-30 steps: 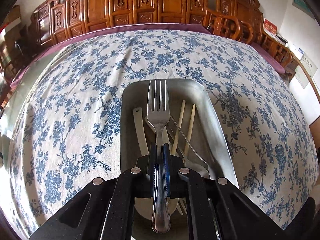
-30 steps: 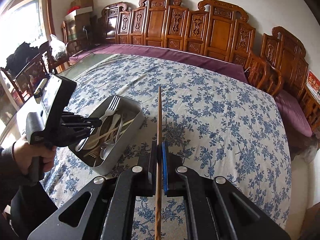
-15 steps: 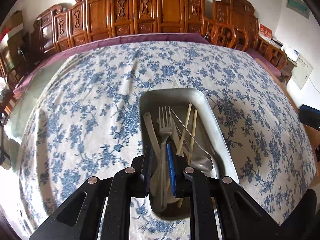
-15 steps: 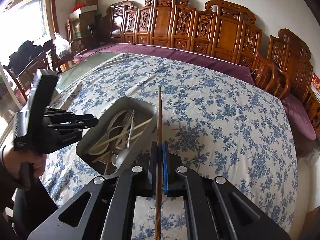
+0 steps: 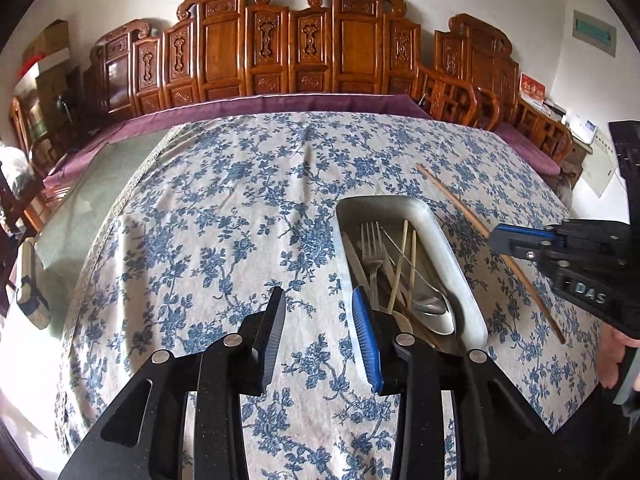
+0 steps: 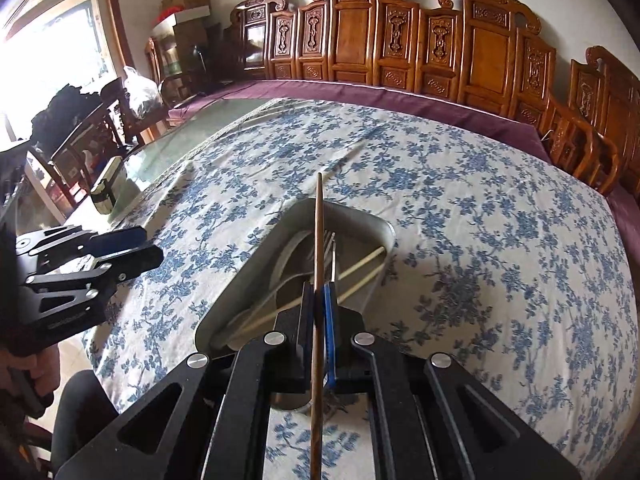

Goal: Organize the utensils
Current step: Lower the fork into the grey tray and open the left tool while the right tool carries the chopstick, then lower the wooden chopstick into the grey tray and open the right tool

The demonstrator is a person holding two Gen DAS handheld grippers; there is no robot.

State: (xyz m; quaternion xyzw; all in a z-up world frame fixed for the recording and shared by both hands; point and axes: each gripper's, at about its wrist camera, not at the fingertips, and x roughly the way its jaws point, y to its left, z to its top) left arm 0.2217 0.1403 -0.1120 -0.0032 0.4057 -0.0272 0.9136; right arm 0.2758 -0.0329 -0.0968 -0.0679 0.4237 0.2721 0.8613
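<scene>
- One brown chopstick [image 6: 317,280] is pinched in the right claw [image 6: 319,300], its tip reaching forward over the tray [image 6: 256,264]; from the left wrist view it hangs aslant just right of the tray's rim.
- Left claw [image 5: 320,312] has just been opening and now stands apart with nothing between its pads, off the tray's left side over the tabletop [image 5: 224,216].
- Inside the tray lie a fork [image 5: 373,248], two pale chopsticks [image 5: 405,264] and a spoon [image 5: 430,306], all roughly lengthwise.
- To do the step well, I judge the right claw should line the chopstick up with the tray's long axis, alongside the pale pair.
- Lower it until the far tip is inside the rim before letting go; a high release may make it bounce or roll out.
- Keep the left claw clear of the tray so the two do not collide.
- Watch the long rear end, which sticks back past the claw.
</scene>
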